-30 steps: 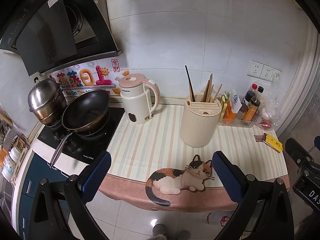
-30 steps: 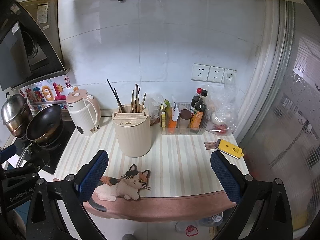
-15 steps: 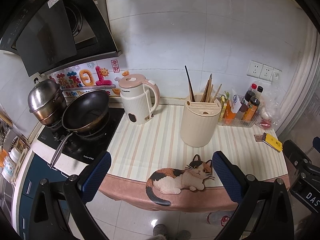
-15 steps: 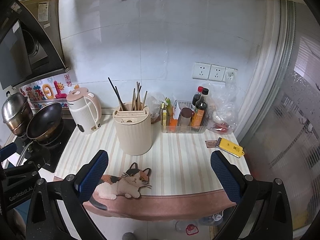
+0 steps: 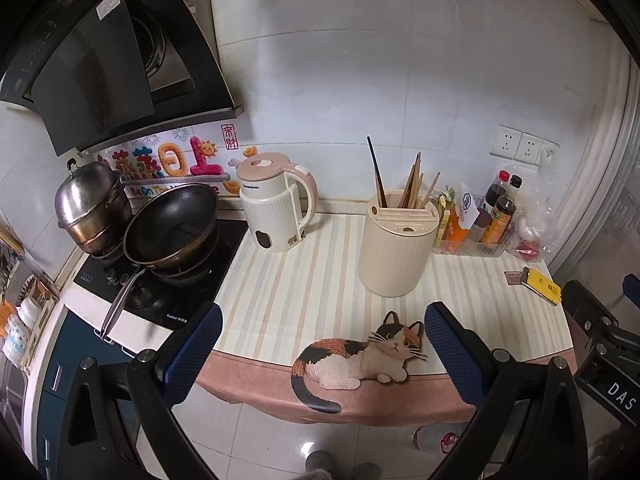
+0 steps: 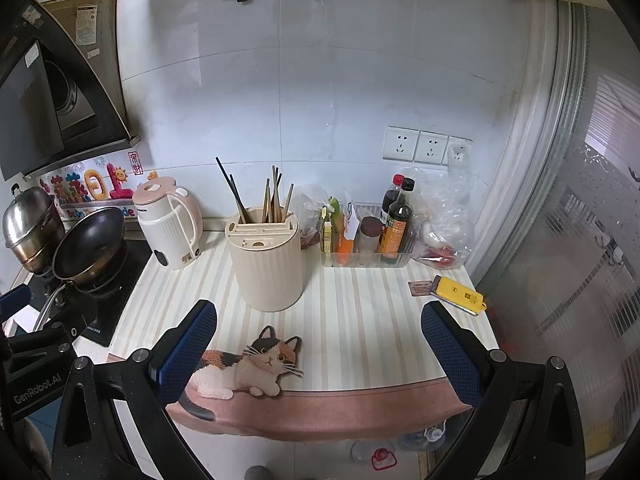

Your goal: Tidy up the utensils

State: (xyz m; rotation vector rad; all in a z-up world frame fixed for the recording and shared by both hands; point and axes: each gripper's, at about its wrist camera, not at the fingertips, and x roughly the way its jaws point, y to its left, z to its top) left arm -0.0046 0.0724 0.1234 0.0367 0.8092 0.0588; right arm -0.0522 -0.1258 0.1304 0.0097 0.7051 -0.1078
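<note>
Cream utensil holder [image 6: 267,258]: chopsticks [image 6: 271,200] stand inside.
Left gripper [image 5: 320,354], right gripper [image 6: 318,350]: both released, empty.
Progress: unclear, early or finished.

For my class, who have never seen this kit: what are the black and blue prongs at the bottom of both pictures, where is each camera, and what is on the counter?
They are two hand-held grippers, each with its own camera looking forward. One picture comes from the left gripper, the other from the right gripper. Both have their jaws wide apart and hold nothing. On the striped counter stand a cream utensil holder with chopsticks in it, a kettle, a clear tray of sauce bottles and a yellow gadget. A pan sits on the stove.
</note>
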